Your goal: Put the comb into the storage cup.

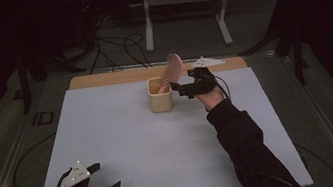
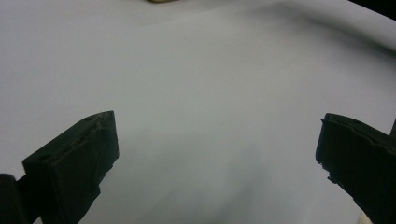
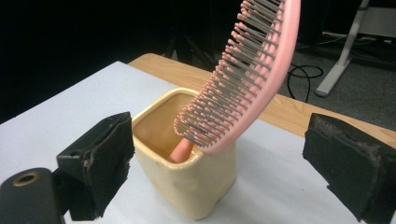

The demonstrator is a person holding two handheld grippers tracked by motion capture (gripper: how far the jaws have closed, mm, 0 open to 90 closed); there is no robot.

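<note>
Right now my left gripper (image 1: 101, 180) sits near the front-left edge of the white table (image 1: 128, 150), jaws spread wide, nothing between them. Its own view has just bare white surface past the two black pads, so it's idle and well apart from the work.

Further out, past mid-table, my right gripper (image 1: 177, 89) is by the far edge, just beside the cream cup (image 1: 160, 95). Jaws are wide apart here too; in the right gripper view one pad sits left of the cup and the other off to the right, neither touching the cup or the brush.

The pink hairbrush (image 3: 243, 70) stands handle-down inside the cup, head leaning up and out over the rim toward the gripper, bristles facing my camera. It rests on the cup rim w/o any support from me.

My read: the brush is seated in the cup and I'm at the release/clear stage, or equally at the approach for a grab; can't tell which from this alone. Next move, if clearing: pull the right gripper straight back w/o clipping the leaning head, since a nudge could tip brush or cup. If grabbing: close on the brush neck just above the rim.

Beyond the table there's a wood strip (image 1: 101, 79), then cables (image 1: 117, 48) on the floor.
</note>
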